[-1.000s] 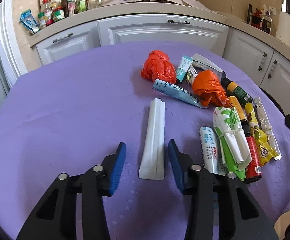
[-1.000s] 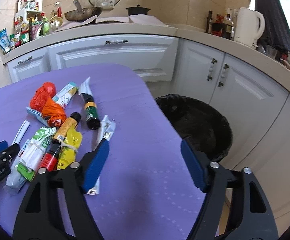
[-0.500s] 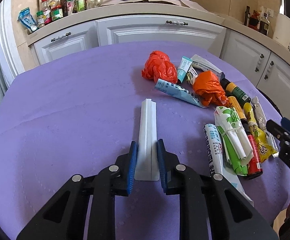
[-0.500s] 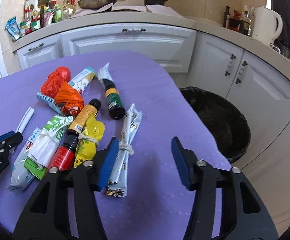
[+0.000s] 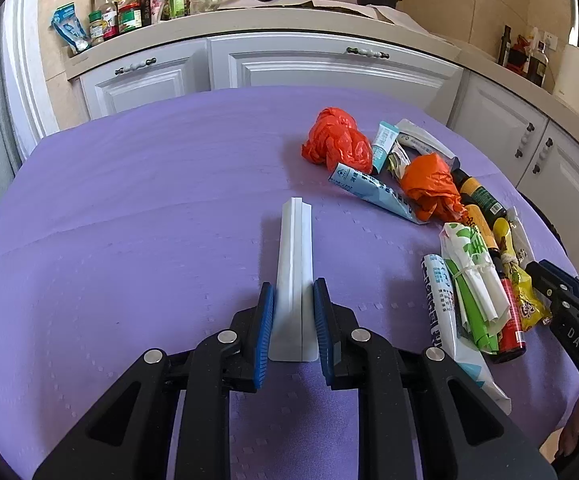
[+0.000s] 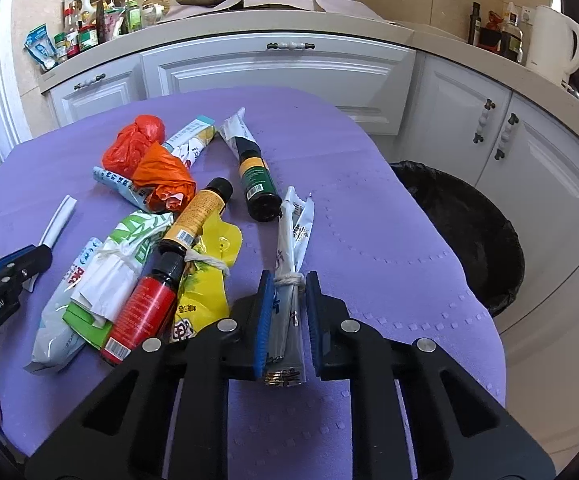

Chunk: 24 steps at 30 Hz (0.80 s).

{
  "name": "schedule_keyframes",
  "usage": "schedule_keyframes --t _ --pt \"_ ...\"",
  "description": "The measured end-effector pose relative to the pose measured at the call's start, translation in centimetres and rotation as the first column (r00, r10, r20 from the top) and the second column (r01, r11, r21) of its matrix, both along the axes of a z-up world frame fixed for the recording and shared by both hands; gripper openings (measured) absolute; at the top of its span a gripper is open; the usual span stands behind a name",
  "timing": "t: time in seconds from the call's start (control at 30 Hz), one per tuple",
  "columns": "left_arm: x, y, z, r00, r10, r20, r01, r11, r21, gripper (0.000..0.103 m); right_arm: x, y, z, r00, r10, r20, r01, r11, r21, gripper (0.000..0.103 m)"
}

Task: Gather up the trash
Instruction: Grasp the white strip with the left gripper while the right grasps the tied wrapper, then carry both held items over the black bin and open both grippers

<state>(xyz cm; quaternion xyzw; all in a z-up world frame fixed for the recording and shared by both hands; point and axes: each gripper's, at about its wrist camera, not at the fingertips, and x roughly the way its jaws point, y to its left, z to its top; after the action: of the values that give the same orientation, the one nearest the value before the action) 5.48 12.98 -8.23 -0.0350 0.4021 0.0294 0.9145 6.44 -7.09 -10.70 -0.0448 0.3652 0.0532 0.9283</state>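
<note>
A white folded strip (image 5: 295, 248) lies on the purple table (image 5: 129, 208), and my left gripper (image 5: 293, 292) is shut on its near end. My right gripper (image 6: 288, 284) is shut on a silver rolled wrapper tied with string (image 6: 291, 232), which rests on the cloth at the right of the trash pile. In the right wrist view the white strip (image 6: 59, 220) and the left gripper (image 6: 29, 260) show at the left edge. In the left wrist view the right gripper (image 5: 545, 276) shows at the right edge, next to a yellow pouch (image 5: 525, 300).
The pile holds two orange plastic bags (image 6: 157, 168), a green-and-white wrapped bundle (image 6: 125, 256), a red bottle (image 6: 141, 312), an orange tube (image 6: 201, 212) and a dark green tube (image 6: 257, 180). A black-lined bin (image 6: 469, 216) stands on the floor right of the table. White cabinets (image 6: 281, 72) run behind.
The left jaws closed onto the white strip. The right gripper moved left and down over the silver wrapper, and its jaws closed on it.
</note>
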Motion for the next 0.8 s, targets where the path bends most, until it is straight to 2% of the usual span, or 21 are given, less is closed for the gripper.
schedule_keyframes --t 0.5,0.8 --pt "-0.7 -0.5 1.6 0.999 0.002 0.052 -0.002 1.000 -0.008 0.021 -0.7 -2.2 1.2 0.997 -0.057 0.052 0.055 0.998 0.027 0.013" --pt "0.2 -4.3 3.9 0.991 -0.084 0.108 0.085 0.996 -0.011 0.021 -1.0 -6.2 3.6 0.979 -0.153 0.135 0.152 0.988 0.020 0.013"
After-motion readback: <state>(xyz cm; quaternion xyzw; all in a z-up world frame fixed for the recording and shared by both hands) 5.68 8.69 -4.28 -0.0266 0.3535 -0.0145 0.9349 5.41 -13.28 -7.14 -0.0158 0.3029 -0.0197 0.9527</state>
